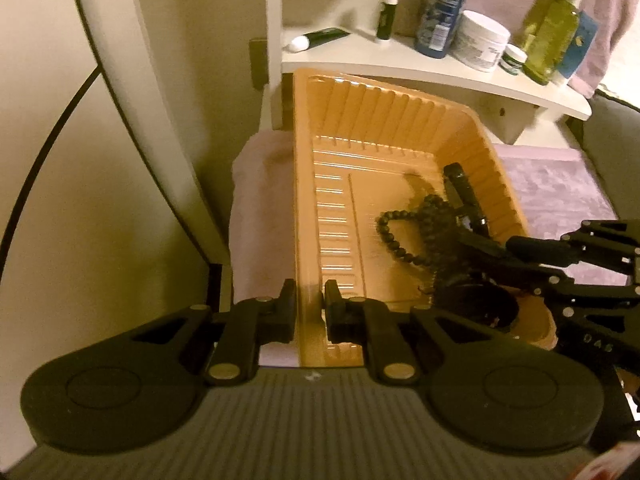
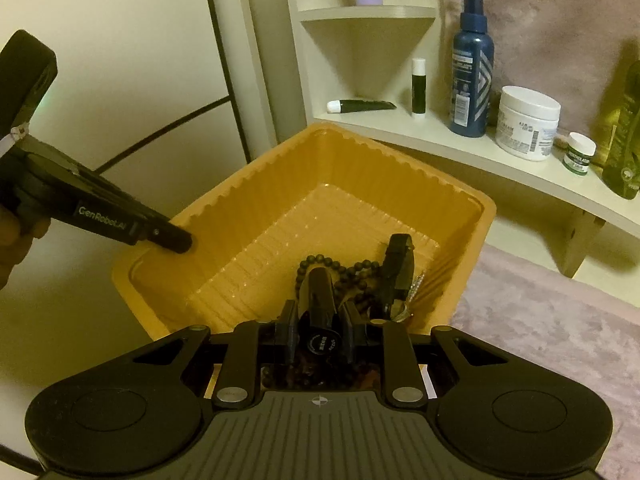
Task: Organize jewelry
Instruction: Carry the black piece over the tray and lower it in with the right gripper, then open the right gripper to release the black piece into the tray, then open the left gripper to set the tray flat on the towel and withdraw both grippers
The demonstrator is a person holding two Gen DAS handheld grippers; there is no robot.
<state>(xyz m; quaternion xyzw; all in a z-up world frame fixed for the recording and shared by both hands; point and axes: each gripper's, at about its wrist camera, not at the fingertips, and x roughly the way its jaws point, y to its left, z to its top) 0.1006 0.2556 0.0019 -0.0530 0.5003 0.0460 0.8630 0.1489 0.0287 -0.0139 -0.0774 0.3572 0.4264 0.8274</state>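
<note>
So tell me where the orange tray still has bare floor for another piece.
The orange tray is bare across its far end and along the wall the left gripper clamps. The near right corner is crowded: the black bead bracelet, a black watch and the right gripper, shut on a dark cylindrical piece.

"GenRobot.AI" stands on the left claw (image 2: 176, 240) (white letters); jar (image 2: 527, 128) label reads "CREAM".

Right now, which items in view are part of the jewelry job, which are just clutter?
Job: orange tray, gripped by left gripper; black bead strand; black cylinder in right gripper.
Clutter: blue spray bottle, white jar, lip balm stick, dark tube, yellow-green bottle, all on shelf.
</note>
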